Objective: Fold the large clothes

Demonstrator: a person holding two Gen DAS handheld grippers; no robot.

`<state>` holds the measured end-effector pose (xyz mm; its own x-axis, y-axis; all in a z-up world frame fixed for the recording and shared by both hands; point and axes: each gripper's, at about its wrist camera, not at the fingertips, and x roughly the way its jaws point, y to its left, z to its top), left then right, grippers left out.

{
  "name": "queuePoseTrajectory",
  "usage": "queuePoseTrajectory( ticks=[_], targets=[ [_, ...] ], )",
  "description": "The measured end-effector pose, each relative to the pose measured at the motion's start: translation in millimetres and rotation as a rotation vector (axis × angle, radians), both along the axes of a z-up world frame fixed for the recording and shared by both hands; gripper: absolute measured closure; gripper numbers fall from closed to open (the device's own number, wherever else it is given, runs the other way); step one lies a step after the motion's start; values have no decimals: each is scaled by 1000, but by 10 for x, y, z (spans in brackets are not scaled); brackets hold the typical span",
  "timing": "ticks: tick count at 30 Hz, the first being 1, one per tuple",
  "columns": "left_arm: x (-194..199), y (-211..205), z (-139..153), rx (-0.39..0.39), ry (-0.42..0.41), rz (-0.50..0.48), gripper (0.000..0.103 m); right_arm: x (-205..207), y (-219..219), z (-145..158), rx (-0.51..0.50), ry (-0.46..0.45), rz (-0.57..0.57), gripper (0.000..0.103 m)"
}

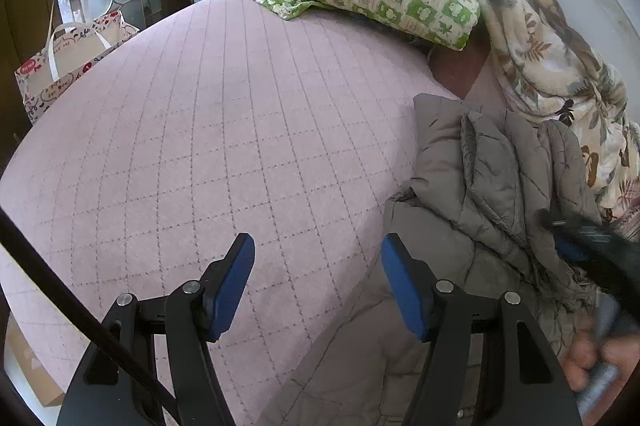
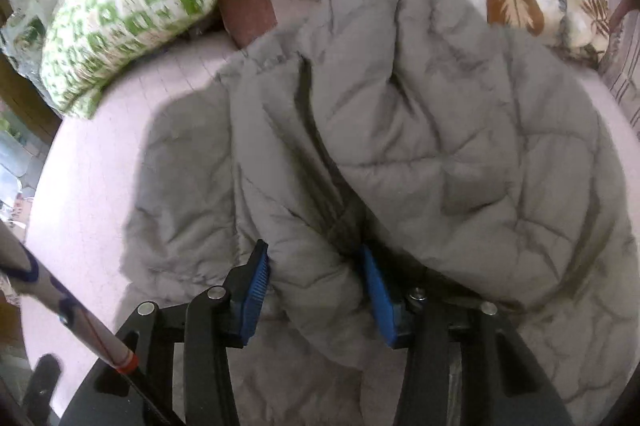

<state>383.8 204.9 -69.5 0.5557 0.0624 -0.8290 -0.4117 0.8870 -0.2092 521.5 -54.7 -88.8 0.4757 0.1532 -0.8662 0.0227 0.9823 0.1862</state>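
We are only starting: our right gripper [image 2: 314, 290] is pinching the bunched grey jacket [image 2: 440, 146]; beside the jacket, our left gripper [image 1: 318, 282] is hanging released, folding all ahead.

You've got a grey quilted puffer jacket [image 2: 420, 146] lying rumpled on the pink bedspread, bunched into thick folds, its far edge right up against the leaf-print blanket.
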Motion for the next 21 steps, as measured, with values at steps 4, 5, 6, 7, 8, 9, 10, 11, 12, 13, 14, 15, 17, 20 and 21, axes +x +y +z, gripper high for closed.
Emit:
queuePoseTrajectory(
  ticks=[4, 5, 6, 7, 8, 9, 10, 11, 12, 13, 14, 15, 17, 20, 21],
  targets=[
    [-24, 1, 15, -10, -7, 1, 38, -316, -356, 437, 46, -133, -32, 53],
    [-29, -4, 15, -8, -8, 1, 38, -388, -475, 523, 22, -166, -57, 52],
    [-29, -8, 12, -7, -7, 1, 38, -431, -587, 557, -15, -183, -85, 52],
    [-31, -17, 3, -8, -5, -1, 38, -434, -649, 542, -44, -180, -104, 52],
    [-30, -27, -6, -7, -1, -3, 38, -424, -757, 472, -81, -154, -129, 52],
    [-27, -38, -13, -4, 3, -5, 38, -409, -882, 356, -109, -116, -160, 52],
    [-23, -48, -16, 0, 5, -6, 38, -408, -981, 277, -118, -91, -182, 52],
    [-20, -57, -17, 4, 6, -7, 38, -385, -1102, 143, -115, -52, -212, 52],
    [-16, -65, -13, 11, 5, -8, 38, -367, -1213, 1, -87, -15, -236, 52],
    [-11, -72, -8, 16, 4, -9, 38, -356, -1300, -135, -48, 22, -250, 52],
    [-3, -79, -6, 22, 3, -11, 38, -350, -1365, -210, -19, 46, -259, 52],
    [5, -84, -3, 27, 4, -12, 38, -350, -1411, -264, 9, 60, -271, 52],
    [16, -96, -9, 30, 8, -16, 38, -385, -1426, -189, 17, 45, -266, 52],
    [6, -114, -16, 9, 10, -27, 38, -460, -1396, 44, -14, 11, -211, 51],
    [-8, -123, -13, -1, 7, -31, 38, -531, -1389, 146, -36, -10, -192, 51]
  ],
)
